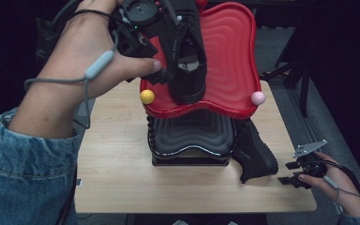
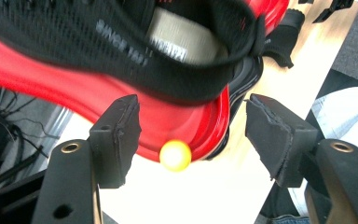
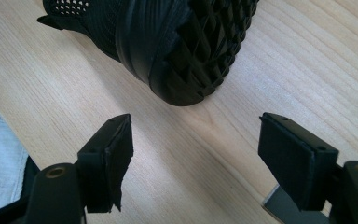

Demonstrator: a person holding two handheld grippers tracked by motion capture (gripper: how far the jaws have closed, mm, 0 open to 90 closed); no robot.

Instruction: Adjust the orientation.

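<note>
While your left hand [image 1: 79, 70] reaches high over the far left of the wooden table [image 1: 122, 183], your left gripper [image 2: 191, 135] sits beside the raised black shoe [image 1: 187, 56], which lies on the red tray [image 1: 234, 61] with its opening facing up. From the left gripper view, your jaws stand wide apart and released, with nothing between the pads; the shoe's side, printed with white lettering, runs just above them, and the tray's rim passes behind. A yellow ball [image 2: 175, 155] on the tray's near left corner shows between your jaws, farther off. A pink ball [image 1: 258, 98] marks the tray's near right corner.

The red tray forms the upper tier of a stand, and a black ribbed tray [image 1: 192, 133] of the same wavy shape sits under it on the table.

A second black shoe [image 1: 255, 152] lies on the table just to the right of the lower tray, tipped so its sole faces partly outward. Your right hand [image 1: 337, 183] rests near the table's near right corner, and your right gripper [image 3: 196, 154] points at that shoe. From the right gripper view, those jaws are also spread and empty, with bare wood between them; the shoe's [image 3: 168, 42] knobbed sole end lies just beyond the pads, not touching them.
</note>
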